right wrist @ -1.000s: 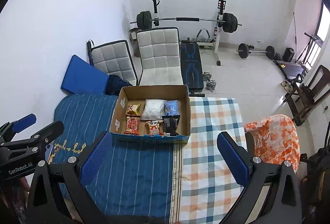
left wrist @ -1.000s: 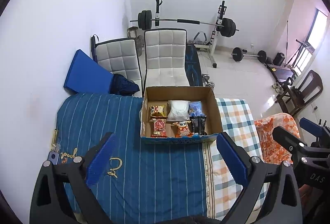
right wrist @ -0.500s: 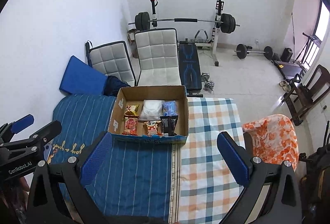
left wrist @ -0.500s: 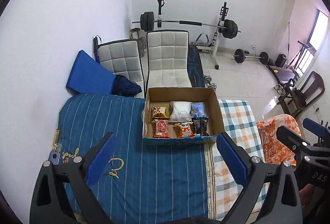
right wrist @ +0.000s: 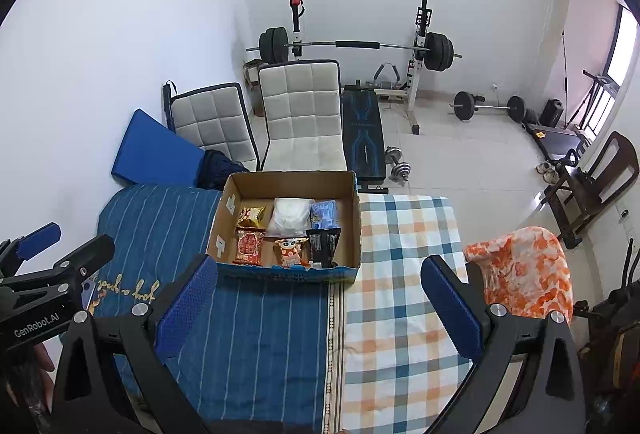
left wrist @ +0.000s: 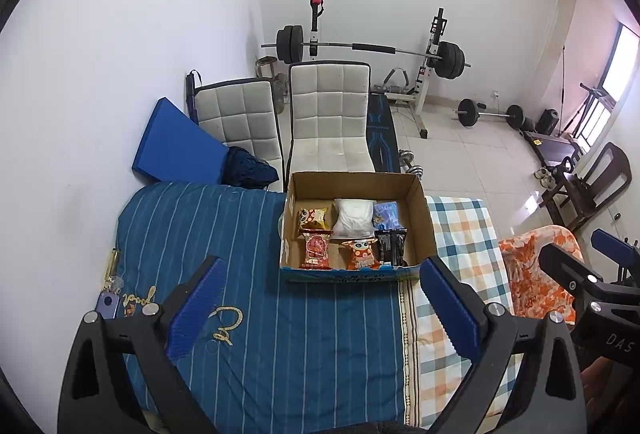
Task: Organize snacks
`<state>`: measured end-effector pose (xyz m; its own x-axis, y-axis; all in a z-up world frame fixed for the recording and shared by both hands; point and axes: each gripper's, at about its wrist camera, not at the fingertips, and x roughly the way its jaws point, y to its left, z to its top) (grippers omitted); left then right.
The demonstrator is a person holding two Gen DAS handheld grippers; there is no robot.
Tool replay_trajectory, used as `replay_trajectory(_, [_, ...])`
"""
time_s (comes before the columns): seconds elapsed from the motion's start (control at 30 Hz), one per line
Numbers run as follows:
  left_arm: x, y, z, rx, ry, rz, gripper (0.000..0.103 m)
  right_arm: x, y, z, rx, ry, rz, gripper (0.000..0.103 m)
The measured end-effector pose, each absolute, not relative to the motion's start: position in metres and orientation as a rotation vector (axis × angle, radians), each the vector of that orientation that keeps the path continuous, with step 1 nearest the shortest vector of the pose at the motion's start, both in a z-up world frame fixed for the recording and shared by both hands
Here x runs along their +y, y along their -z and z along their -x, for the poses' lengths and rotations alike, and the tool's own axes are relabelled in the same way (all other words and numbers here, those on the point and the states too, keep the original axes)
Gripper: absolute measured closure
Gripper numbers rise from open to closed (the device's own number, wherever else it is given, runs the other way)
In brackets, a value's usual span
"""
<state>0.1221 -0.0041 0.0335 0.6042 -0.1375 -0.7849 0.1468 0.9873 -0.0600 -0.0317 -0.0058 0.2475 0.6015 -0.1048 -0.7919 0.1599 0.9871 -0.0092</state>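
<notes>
Both claws hang high over the bed (left wrist: 280, 334), and neither one carries anything. The left claw (left wrist: 320, 306) is spread wide with nothing between its blue pads, and the right claw (right wrist: 316, 308) is just as wide and just as bare. Down below, the cardboard box (left wrist: 420, 218) sits on the bed where the blue striped cover meets the checked blanket (right wrist: 400, 274). Inside it are 6 packets in 2 neat rows of 3: a yellow packet (left wrist: 314, 218), a white bag (left wrist: 354, 220) and a blue packet (left wrist: 386, 214) at the back, then a red packet (left wrist: 316, 248), an orange cartoon packet (left wrist: 360, 252) and a black packet (left wrist: 390, 244) in front. No loose snack shows on the covers around the box. By the look of it, the sorting is finished or very nearly so, with nothing obvious left to collect.
</notes>
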Motion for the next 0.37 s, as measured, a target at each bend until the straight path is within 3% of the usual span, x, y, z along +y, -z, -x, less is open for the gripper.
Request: replay_trajectory(0.37, [-0.0032,-0.0354,-0.1223,0.907,0.167,-0.015,0.004,-0.0074,-0.2452,0.0343,0.917,0.157,-0.065,0.0])
